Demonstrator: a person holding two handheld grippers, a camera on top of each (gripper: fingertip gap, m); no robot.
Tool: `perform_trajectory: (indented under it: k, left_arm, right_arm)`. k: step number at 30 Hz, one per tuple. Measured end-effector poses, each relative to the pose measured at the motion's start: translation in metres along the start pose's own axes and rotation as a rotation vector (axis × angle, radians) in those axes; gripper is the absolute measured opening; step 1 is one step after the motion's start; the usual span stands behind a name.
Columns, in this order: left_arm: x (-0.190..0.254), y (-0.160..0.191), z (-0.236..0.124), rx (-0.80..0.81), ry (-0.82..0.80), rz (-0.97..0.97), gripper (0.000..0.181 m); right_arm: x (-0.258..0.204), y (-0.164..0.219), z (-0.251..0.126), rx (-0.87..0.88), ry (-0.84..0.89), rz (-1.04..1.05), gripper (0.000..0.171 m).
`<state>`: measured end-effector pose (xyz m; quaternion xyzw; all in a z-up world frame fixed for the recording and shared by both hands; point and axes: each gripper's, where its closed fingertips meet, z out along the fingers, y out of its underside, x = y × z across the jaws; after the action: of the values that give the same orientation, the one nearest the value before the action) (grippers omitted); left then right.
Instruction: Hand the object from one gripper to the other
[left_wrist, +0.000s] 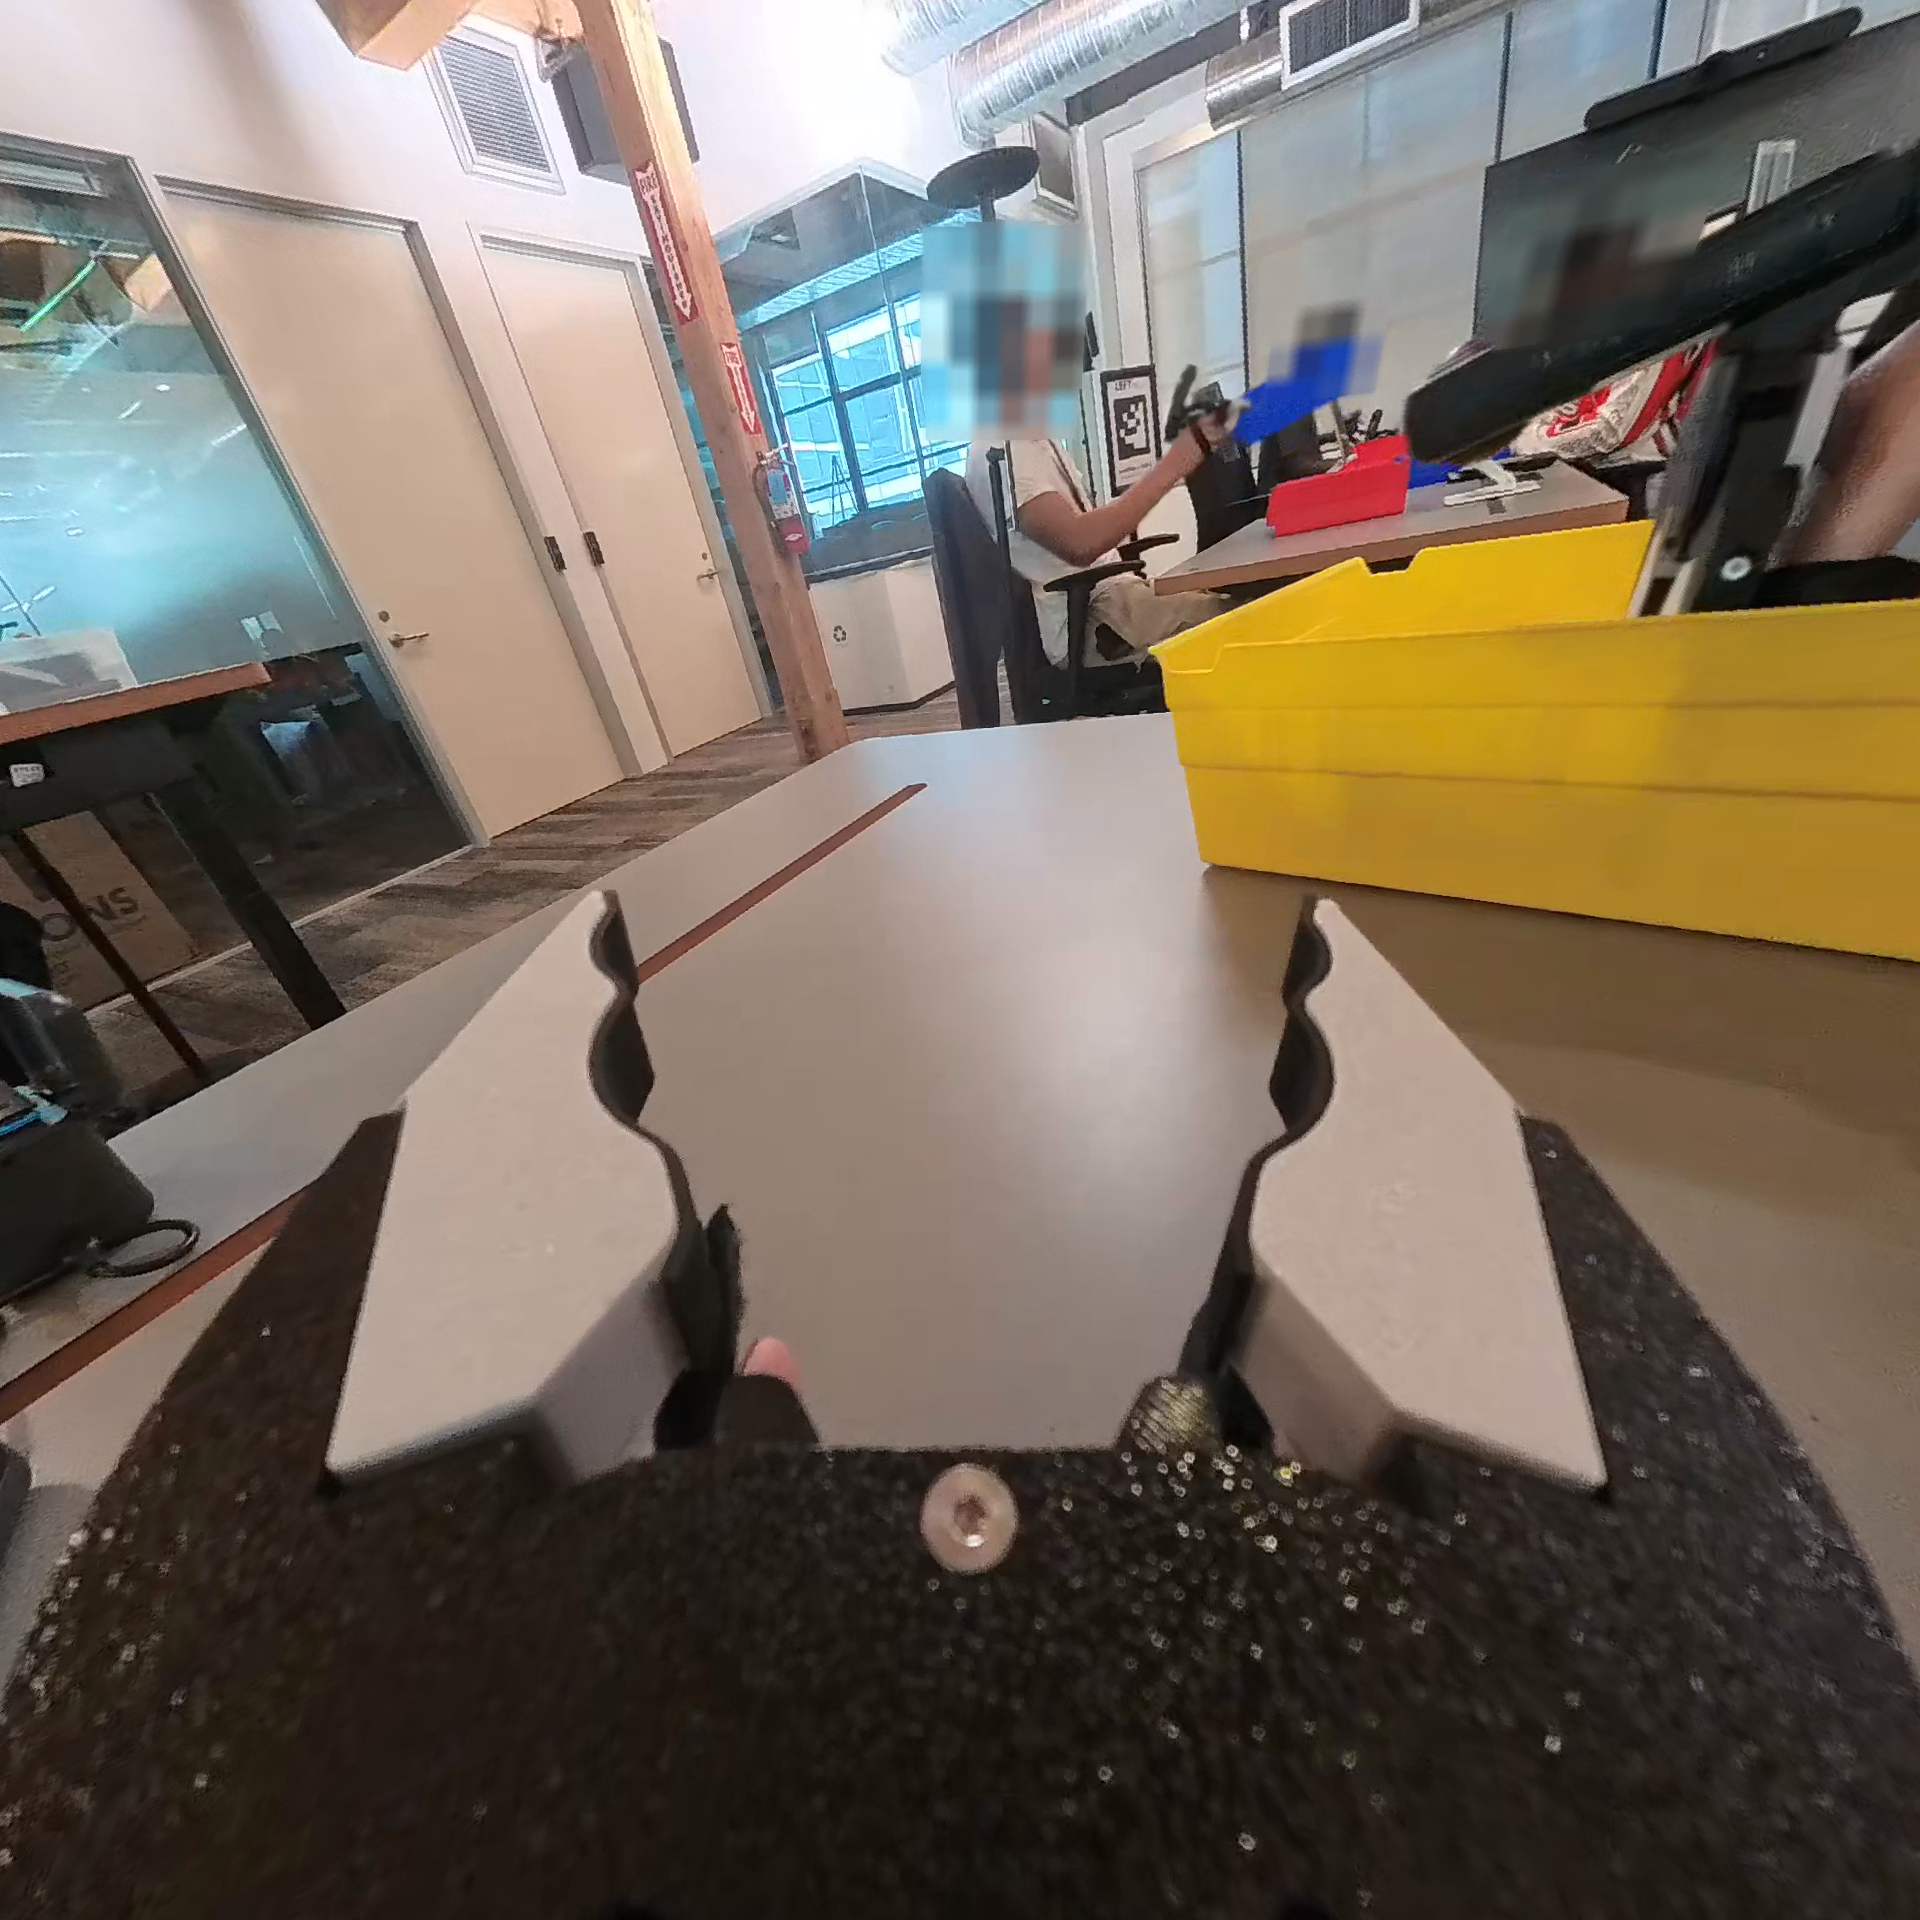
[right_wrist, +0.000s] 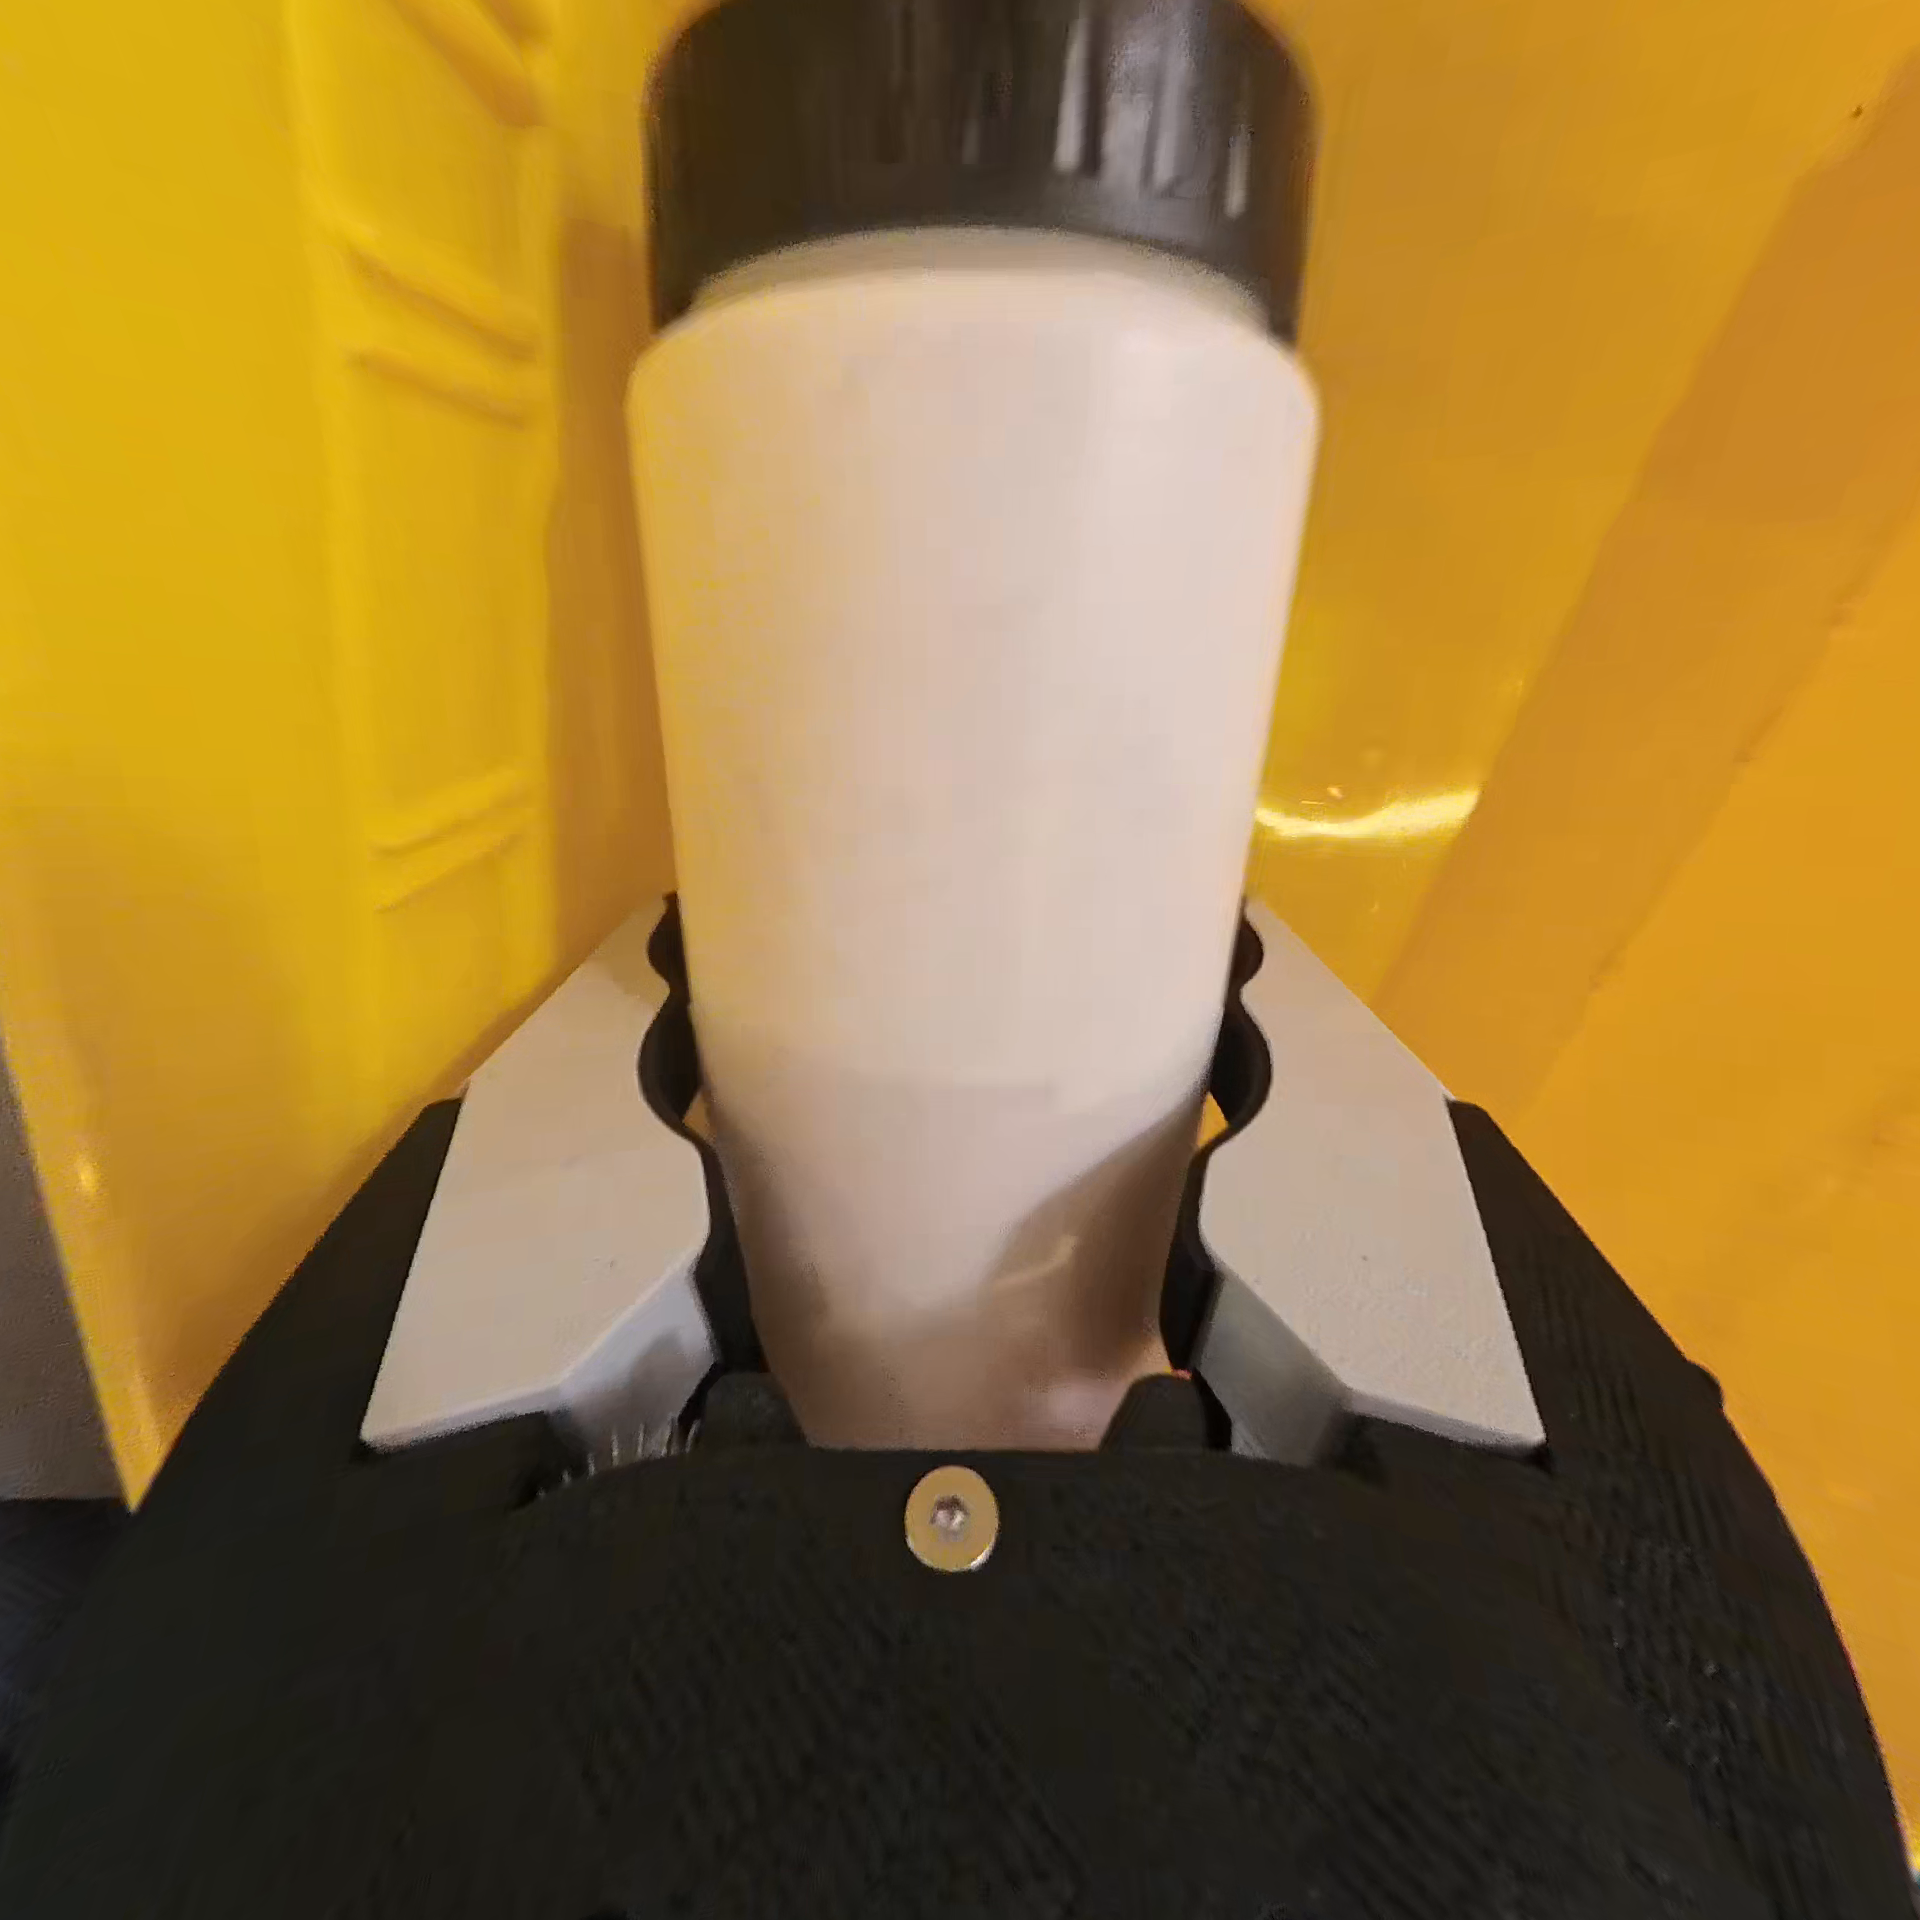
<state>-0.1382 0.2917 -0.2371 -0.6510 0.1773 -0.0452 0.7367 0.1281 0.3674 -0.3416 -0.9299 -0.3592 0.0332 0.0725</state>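
Left gripper (left_wrist: 956, 935) is spread wide with nothing between its fingers, low over the grey table (left_wrist: 1039, 831). Right gripper (right_wrist: 956, 935) is closed against the white bottle (right_wrist: 966, 644); bottle's black cap (right_wrist: 966, 156) points away, inside the yellow bin (right_wrist: 260, 520).

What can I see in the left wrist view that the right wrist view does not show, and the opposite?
Only the left wrist view shows the grey table, the office with a seated person, and the left gripper, open and empty above the table.

Only the right wrist view shows the white bottle with its black cap, with the right gripper shut on the bottle.

Both show the yellow bin: from outside in the left view, its inner walls in the right view.
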Motion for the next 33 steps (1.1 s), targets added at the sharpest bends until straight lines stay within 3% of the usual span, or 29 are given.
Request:
perform_trajectory:
  k: [4,6,9,18,25,28,33]
  left_arm:
    - [0.0,0.001,0.001,-0.003,0.004,-0.005,0.122]
    - [0.0,0.0,0.0,0.001,0.003,-0.009,0.121]
    - [-0.001,0.001,0.001,-0.001,0.006,-0.014,0.12]
    - [0.0,0.0,0.001,0.002,0.014,-0.02,0.117]
    - [-0.004,-0.001,0.001,0.012,-0.001,-0.043,0.12]
    - [-0.01,-0.003,0.0,0.029,-0.029,-0.054,0.126]
    - [-0.017,-0.009,-0.006,0.054,-0.095,-0.019,0.134]
  right_arm:
    - [-0.006,-0.013,-0.018,0.14,-0.068,0.02,0.089]
    - [0.002,-0.01,-0.027,0.165,-0.062,0.061,0.088]
    - [0.009,-0.001,-0.033,0.167,-0.078,0.151,0.074]
    - [-0.023,-0.016,-0.043,0.334,-0.446,0.276,0.068]
    - [-0.028,-0.013,-0.073,0.522,-0.542,0.282,0.076]
    - [-0.037,-0.021,-0.111,0.681,-0.562,0.24,0.076]
    - [-0.104,-0.059,-0.22,1.286,-0.472,-0.076,0.08]
